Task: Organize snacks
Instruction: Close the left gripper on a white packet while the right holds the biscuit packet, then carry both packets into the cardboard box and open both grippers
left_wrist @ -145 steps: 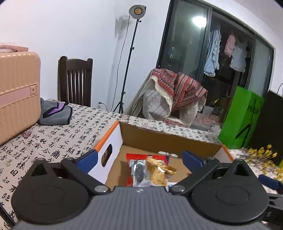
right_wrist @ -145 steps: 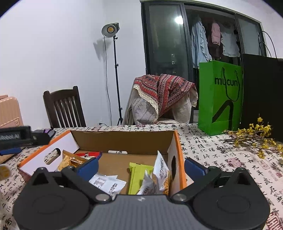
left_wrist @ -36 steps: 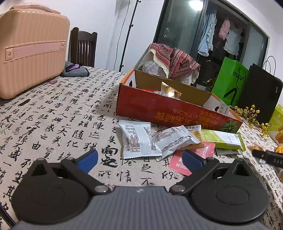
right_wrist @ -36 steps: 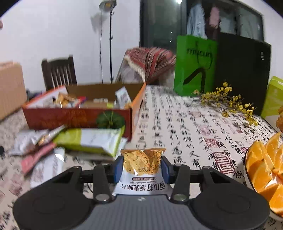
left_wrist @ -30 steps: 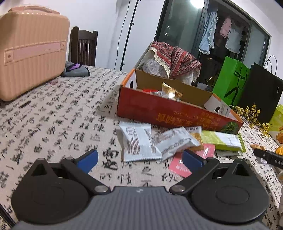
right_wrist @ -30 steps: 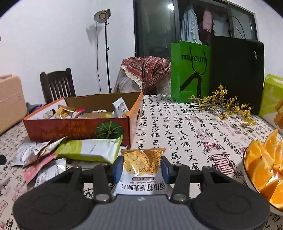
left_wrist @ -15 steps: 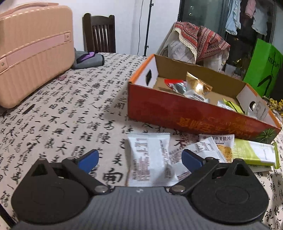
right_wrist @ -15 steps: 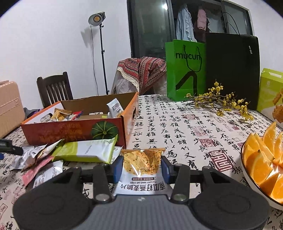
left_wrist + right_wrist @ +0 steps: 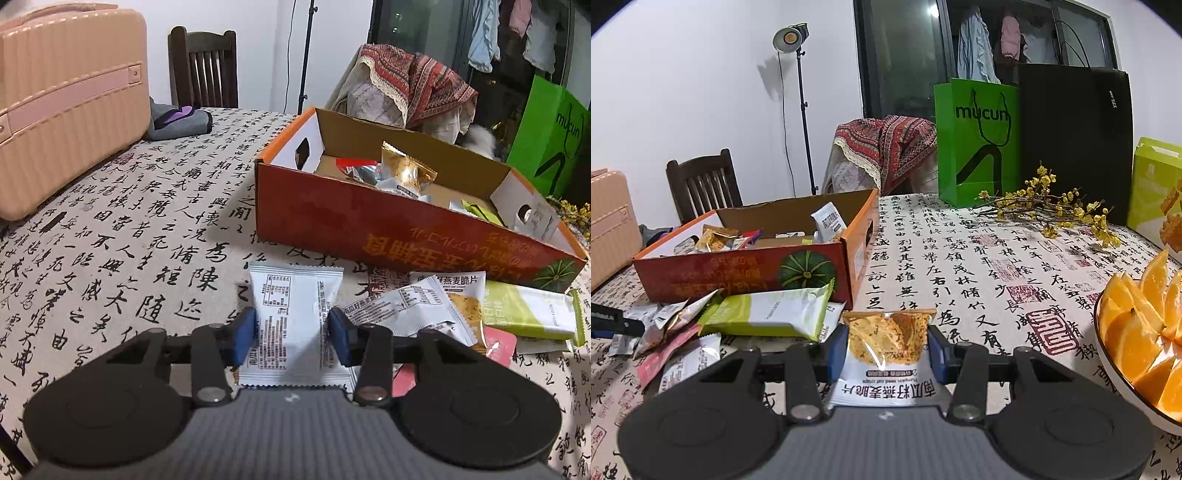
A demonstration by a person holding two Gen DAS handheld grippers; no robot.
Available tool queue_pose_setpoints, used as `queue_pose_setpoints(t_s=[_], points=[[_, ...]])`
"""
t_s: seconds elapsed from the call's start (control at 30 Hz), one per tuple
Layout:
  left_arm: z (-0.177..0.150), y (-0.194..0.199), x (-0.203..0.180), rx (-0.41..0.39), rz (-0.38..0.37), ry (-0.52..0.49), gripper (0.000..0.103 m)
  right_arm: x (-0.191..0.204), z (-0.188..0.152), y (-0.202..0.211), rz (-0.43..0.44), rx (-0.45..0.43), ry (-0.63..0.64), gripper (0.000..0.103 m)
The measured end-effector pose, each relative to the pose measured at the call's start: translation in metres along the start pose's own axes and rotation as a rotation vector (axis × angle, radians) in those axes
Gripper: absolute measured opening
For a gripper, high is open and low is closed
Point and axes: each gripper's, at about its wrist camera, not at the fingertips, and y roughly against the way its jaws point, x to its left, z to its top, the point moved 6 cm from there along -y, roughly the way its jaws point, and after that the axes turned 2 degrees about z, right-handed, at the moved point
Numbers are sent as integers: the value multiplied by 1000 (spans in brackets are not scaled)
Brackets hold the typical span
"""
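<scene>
My left gripper (image 9: 291, 332) points down at the table, its jaws closing with a white snack packet (image 9: 291, 291) between them. The blue pads touch the packet's two sides and it creases. My right gripper (image 9: 886, 349) is shut on an oat crisp packet (image 9: 882, 332) and holds it above the tablecloth. The orange cardboard box (image 9: 351, 221) lies beyond the left gripper with several snacks inside. In the right wrist view the box (image 9: 738, 273) is to the left. A green packet (image 9: 528, 314), a white packet (image 9: 417, 306) and a red packet (image 9: 495, 343) lie loose in front of the box.
A pink suitcase (image 9: 62, 103) and a grey pouch (image 9: 181, 120) stand at the table's left. A bowl of orange slices (image 9: 1137, 325) sits at the right edge. A yellow flower sprig (image 9: 1052, 206), a green bag (image 9: 975, 144) and a black bag (image 9: 1075, 140) stand behind.
My left gripper moved forward and tilted down over the white packet, and its jaws came together from wide apart onto the packet's sides. My right gripper kept still with its packet.
</scene>
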Motion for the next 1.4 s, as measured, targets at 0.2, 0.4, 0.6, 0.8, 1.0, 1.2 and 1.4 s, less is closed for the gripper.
queue_pose_setpoints(t_s=[0.2, 0.4, 0.6, 0.8, 1.0, 1.2, 1.4], points=[[-1, 11, 7, -24, -29, 20, 44, 2, 0, 1, -6, -7, 10, 44], [3, 27, 12, -56, -57, 34, 44, 7, 3, 7, 1, -38, 29, 44], [14, 49, 7, -123, -80, 6, 44, 22, 17, 22, 38, -87, 60, 44], [28, 67, -8, -176, -121, -17, 44, 42, 37, 27, 63, -121, 84, 44], [45, 73, -23, -210, -145, -37, 44, 63, 62, 21, 77, -152, 102, 44], [68, 72, -39, -240, -167, -40, 44, 79, 87, 6, 78, -172, 99, 44], [98, 58, -52, -262, -171, -21, 44, 91, 114, -25, 67, -165, 64, 44]])
